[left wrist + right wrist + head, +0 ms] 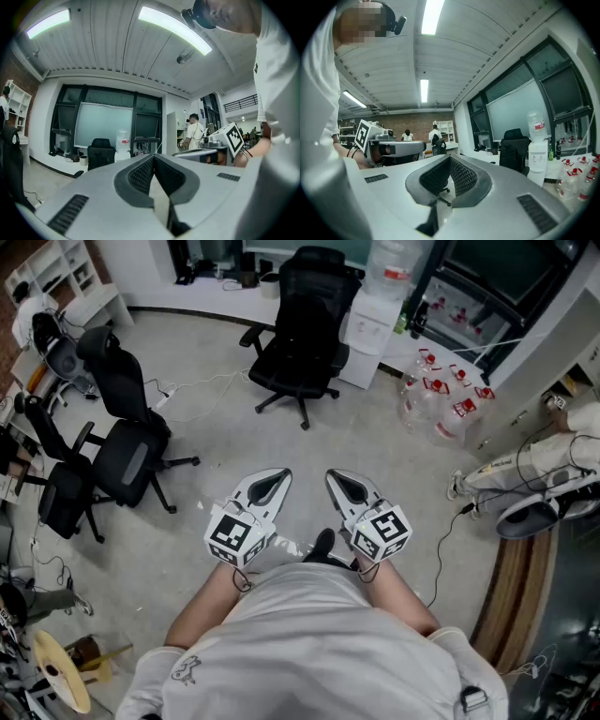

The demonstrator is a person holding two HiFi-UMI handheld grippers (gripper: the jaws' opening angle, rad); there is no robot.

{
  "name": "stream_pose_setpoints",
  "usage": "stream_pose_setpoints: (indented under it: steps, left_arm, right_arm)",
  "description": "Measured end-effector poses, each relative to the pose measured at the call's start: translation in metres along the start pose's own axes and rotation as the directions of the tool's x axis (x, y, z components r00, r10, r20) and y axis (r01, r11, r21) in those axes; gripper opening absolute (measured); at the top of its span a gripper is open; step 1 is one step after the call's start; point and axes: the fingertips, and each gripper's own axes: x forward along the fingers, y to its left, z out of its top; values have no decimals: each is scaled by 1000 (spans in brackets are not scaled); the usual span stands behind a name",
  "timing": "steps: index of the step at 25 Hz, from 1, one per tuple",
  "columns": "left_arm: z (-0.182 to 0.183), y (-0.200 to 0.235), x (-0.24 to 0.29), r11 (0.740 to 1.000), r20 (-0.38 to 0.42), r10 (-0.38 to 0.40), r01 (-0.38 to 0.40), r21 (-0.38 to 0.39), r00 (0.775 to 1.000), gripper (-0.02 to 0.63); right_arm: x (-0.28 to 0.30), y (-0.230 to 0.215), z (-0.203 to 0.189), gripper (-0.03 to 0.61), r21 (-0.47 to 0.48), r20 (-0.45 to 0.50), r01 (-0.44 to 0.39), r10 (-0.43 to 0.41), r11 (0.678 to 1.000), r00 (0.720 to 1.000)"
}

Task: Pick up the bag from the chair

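Approach step, not yet under way. Left tongs (pixel 268 486) and right tongs (pixel 345 487) sit side by side, jaws closed, gripping nothing. Office chairs (pixel 129 460) stand well ahead and left of them. The bag cannot be identified. Next move calls for locating it, advancing and opening.

Head view downward, gripper views level, sharing chair (pixel 302 334)

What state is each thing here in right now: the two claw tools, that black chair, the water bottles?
Left gripper: shut, holding nothing.
Right gripper: shut, holding nothing.
Office chair: upright, nobody sitting.
Water dispenser: bottle mounted on top.
Floor bottles: standing upright, capped.
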Motion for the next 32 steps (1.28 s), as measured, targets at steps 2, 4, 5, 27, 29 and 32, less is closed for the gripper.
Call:
stream_pose_setpoints:
  steps: [2, 4, 5, 27, 29, 32]
  left_arm:
    - [2, 2, 8, 1000, 0, 0, 0, 2, 1000, 12]
    - [2, 4, 16, 1000, -2, -1, 1, 3, 1000, 12]
    - [2, 5, 20, 1000, -4, -2, 2, 3, 1000, 12]
    - [-16, 68, 192, 994, -42, 109, -109, 1, 993, 12]
    - [-14, 71, 205, 993, -43, 114, -114, -1, 993, 12]
    - [-14, 77, 220, 994, -40, 110, -110, 2, 993, 12]
  right_arm:
    - [2, -8, 1, 32, 5, 1, -4, 4, 1000, 1000]
    - [5, -16, 3, 31, 8, 1, -8, 8, 1000, 1000]
    - [6, -20, 3, 31, 8, 1, -9, 9, 1000, 1000]
    - [42, -205, 11, 33, 14, -44, -196, 197, 980, 979]
    - [45, -218, 12, 34, 3, -54, -207, 206, 978, 977]
    - [53, -234, 11, 34, -1, -61, -210, 209, 978, 976]
